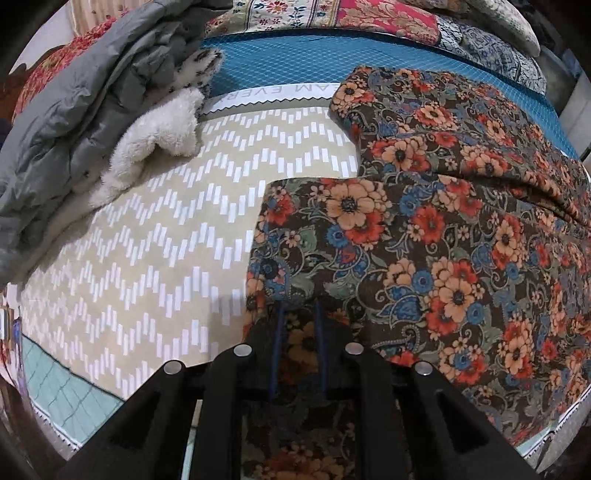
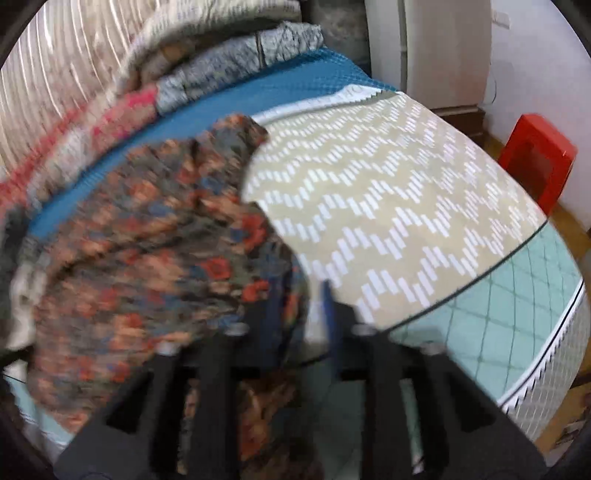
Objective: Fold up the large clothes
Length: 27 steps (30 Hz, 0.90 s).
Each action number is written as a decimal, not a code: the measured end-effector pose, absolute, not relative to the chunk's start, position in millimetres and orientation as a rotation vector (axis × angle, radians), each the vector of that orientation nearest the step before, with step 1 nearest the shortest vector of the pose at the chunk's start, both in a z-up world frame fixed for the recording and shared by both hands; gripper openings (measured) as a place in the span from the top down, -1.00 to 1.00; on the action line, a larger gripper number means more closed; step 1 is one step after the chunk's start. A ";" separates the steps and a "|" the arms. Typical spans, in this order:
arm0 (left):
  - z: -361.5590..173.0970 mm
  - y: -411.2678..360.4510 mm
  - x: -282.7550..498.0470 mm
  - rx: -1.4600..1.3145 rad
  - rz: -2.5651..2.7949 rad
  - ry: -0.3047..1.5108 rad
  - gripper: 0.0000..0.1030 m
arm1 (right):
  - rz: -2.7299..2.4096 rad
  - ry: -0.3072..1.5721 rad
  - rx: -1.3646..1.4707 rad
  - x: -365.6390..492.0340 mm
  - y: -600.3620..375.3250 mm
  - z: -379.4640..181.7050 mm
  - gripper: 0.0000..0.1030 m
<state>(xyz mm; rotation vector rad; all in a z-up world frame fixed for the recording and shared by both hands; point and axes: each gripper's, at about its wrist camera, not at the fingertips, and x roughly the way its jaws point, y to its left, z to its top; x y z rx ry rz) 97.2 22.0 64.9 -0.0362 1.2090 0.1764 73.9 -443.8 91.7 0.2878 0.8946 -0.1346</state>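
A: Across the bed (image 1: pixel 166 229), what takes up the most room?

B: The beige mat with white zigzag dashes covers most of it, over a teal quilted layer (image 1: pixel 280 62) that shows at twelve o'clock in the left wrist view. In the right wrist view the same mat (image 2: pixel 388 206) fills the area from twelve to three o'clock.

A: And the garment?

B: The floral garment (image 1: pixel 443 229), dark brown with orange, red and blue flowers, lies on the mat from one to five o'clock in the left view, partly folded over itself. In the right view it (image 2: pixel 140 229) is bunched from nine to eleven o'clock, blurred.

A: Anything else on the bed?

B: A grey padded jacket (image 1: pixel 74 110) with a white fleece lining (image 1: pixel 155 136) is heaped at ten o'clock. A patchwork quilt (image 1: pixel 332 14) runs along twelve o'clock. A red stool (image 2: pixel 539 155) stands off the bed at two o'clock in the right view.

A: The grippers?

B: The left gripper (image 1: pixel 299 314), at six o'clock, has its fingers clenched on the garment's near edge. The right gripper (image 2: pixel 301 291) sits at the cloth's edge with fabric between its fingers (image 2: pixel 327 295), but the blur means I cannot tell whether they grip it.
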 end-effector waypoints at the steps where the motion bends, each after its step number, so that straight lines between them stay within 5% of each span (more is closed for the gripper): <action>1: 68.9 24.1 95.0 -0.054 0.177 1.219 0.88 | -0.109 0.879 0.313 64.5 -444.4 100.6 0.19; 8: 102.4 66.8 35.1 -0.323 0.061 1.202 1.00 | 0.056 0.874 0.544 -2.9 -449.9 119.1 -0.17; 13: 77.9 85.1 -18.1 -0.731 -0.108 1.274 1.00 | 0.199 0.958 0.903 -49.7 -451.6 82.7 -0.17; 17: 55.4 80.9 -30.7 -0.900 -0.134 1.279 1.00 | 0.215 0.959 0.928 -50.0 -434.4 73.8 -0.17; 27: 29.2 47.1 20.5 -0.937 -0.140 1.295 1.00 | 0.149 0.929 0.910 1.3 -423.0 61.1 -0.17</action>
